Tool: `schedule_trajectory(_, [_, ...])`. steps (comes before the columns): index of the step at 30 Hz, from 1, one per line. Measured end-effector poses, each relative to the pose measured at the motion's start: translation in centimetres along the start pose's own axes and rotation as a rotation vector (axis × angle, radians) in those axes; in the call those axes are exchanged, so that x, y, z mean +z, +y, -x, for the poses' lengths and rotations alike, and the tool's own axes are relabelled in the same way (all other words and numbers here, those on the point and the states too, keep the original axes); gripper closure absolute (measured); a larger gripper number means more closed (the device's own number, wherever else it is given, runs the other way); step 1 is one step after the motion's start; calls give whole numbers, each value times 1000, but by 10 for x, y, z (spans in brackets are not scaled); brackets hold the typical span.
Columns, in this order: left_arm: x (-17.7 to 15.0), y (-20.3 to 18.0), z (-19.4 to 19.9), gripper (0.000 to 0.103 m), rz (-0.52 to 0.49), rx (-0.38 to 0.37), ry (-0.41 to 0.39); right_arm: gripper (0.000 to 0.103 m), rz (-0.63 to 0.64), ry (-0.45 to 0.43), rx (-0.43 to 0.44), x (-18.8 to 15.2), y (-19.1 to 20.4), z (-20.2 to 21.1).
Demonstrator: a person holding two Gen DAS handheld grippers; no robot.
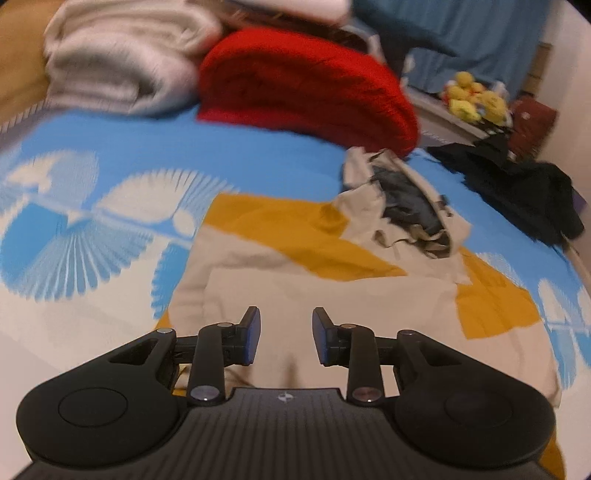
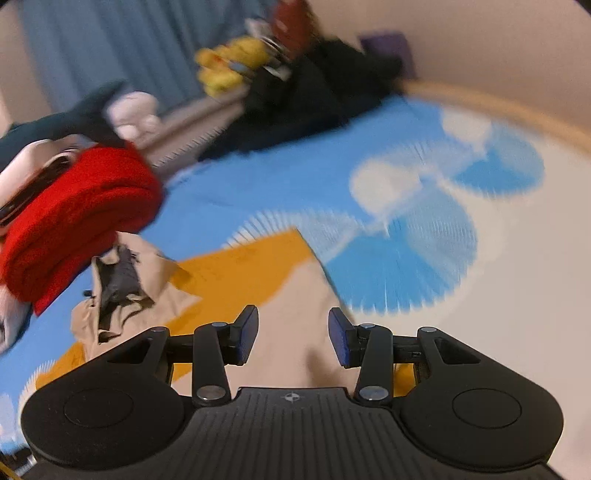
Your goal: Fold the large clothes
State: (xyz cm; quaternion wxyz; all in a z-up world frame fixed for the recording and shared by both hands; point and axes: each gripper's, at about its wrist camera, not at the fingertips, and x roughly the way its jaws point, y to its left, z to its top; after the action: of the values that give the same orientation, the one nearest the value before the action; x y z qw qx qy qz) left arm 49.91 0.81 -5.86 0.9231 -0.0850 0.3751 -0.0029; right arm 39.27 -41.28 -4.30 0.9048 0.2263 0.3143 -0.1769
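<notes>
A large beige and mustard-yellow garment [image 1: 332, 295] lies partly folded on the blue and white bedspread [image 1: 110, 177]. Its collar end with dark lining [image 1: 410, 206] is rumpled at the far right. My left gripper [image 1: 286, 336] is open and empty, hovering over the beige fabric. In the right wrist view the same garment [image 2: 295, 306] lies below my right gripper [image 2: 293, 338], which is open and empty. Its rumpled collar [image 2: 122, 291] sits to the left.
A folded red knit [image 1: 306, 88] and a grey-white folded blanket [image 1: 122, 62] lie at the far side of the bed. A black garment [image 1: 524, 184] lies at the right edge. Yellow plush toys [image 1: 476, 96] sit on a shelf by blue curtains [image 1: 480, 33].
</notes>
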Motion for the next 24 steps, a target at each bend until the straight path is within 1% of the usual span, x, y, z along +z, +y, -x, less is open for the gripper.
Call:
schedule_trajectory(2, [-1, -13, 13, 54, -57, -9, -44, 59, 56, -66, 24, 4, 1, 16])
schedule_trajectory(4, [-1, -26, 31, 44, -130, -25, -92, 59, 110, -133, 52, 8, 1, 31])
schedule_trajectory(6, [0, -39, 46, 42, -203, -39, -130, 59, 168, -187, 78, 12, 2, 42])
schedule_trajectory(8, [5, -49, 60, 42, -242, -54, -151, 59, 192, -222, 90, 15, 0, 50])
schedule_trajectory(10, [15, -60, 65, 42, -239, -64, -148, 59, 206, -255, 91, 20, -2, 55])
schedule_trajectory(13, [44, -85, 53, 43, -224, -75, -105, 58, 219, -296, 99, 28, -7, 61])
schedule_trajectory(15, [68, -102, 37, 48, -211, -90, -96, 58, 227, -297, 106, 33, -10, 60])
schedule_trajectory(17, [91, -123, 14, 63, -230, -98, -100, 58, 233, -281, 98, 35, -10, 55])
schedule_trajectory(18, [101, -133, -1, 66, -240, -93, -99, 58, 233, -270, 101, 36, -10, 52])
schedule_trajectory(20, [122, -150, -43, 81, -246, -83, -63, 58, 233, -245, 105, 35, -8, 47])
schedule_trajectory(22, [140, -164, -87, 83, -249, -71, -25, 58, 233, -224, 111, 34, -5, 42])
schedule_trajectory(24, [158, -173, -133, 82, -252, -45, -1, 58, 248, -205, 99, 32, 0, 37])
